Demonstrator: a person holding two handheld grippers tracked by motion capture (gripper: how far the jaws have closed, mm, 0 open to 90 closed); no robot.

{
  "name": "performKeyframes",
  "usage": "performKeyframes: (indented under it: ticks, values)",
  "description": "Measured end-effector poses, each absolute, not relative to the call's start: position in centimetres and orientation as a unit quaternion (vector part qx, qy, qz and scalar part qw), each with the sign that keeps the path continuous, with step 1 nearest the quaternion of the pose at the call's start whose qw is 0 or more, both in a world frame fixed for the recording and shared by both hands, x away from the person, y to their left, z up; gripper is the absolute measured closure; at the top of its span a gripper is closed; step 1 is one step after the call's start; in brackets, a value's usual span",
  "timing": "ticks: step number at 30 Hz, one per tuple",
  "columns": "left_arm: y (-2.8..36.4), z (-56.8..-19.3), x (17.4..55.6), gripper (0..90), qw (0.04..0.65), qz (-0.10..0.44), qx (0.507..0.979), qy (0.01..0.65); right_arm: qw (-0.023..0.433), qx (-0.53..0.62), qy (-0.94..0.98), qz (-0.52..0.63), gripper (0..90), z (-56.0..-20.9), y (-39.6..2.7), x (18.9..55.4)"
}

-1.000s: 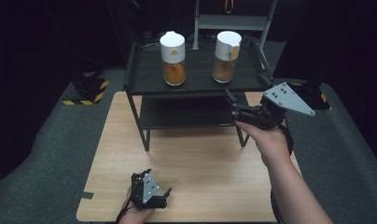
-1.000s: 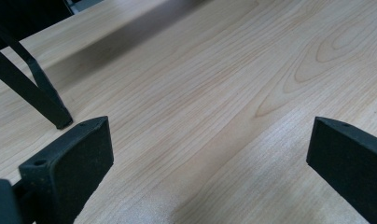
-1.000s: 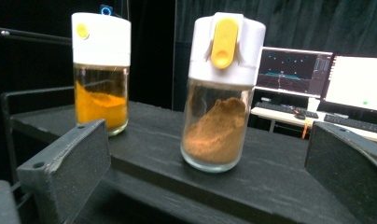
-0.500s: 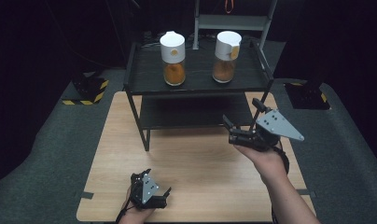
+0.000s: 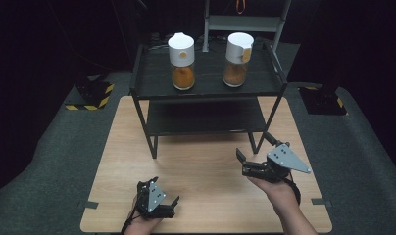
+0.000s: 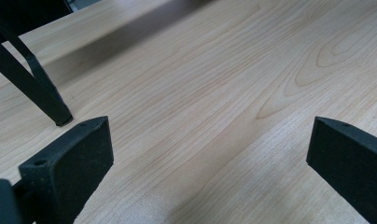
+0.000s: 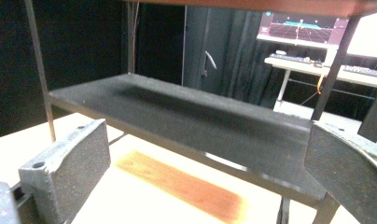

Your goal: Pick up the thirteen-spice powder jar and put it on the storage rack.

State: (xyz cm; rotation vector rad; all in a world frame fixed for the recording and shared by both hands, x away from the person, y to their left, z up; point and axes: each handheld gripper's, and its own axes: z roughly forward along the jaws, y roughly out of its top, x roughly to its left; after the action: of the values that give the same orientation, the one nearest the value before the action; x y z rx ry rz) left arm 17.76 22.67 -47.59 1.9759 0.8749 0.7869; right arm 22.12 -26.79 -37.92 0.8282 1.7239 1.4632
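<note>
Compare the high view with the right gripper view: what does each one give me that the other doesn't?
High view alone: two white-capped jars on the rack's top shelf, and both hand-held grippers, left gripper and right gripper, low over the wooden table. Right gripper view alone: a close look across the bare lower shelf between its open jaws, with a desk and lit screen behind. Both share the black rack and table.

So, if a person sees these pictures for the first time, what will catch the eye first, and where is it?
Most striking are the two white-capped jars with orange-brown contents, the left jar and the right jar, standing apart on the top level of the black shelf rack at the table's far side. Next come the two open grippers over the pale wooden table: the right gripper near the rack's front right leg, the left gripper at the near edge.
</note>
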Motion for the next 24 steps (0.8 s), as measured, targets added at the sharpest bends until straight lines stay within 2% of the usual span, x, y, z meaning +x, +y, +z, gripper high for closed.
performKeyframes:
  ticks: [24]
  values:
    - [22.5,-47.6,17.6,0.6,0.405,0.317,0.787,0.342,0.335,0.348,0.715,0.505,0.0,-44.2,-27.5,20.6]
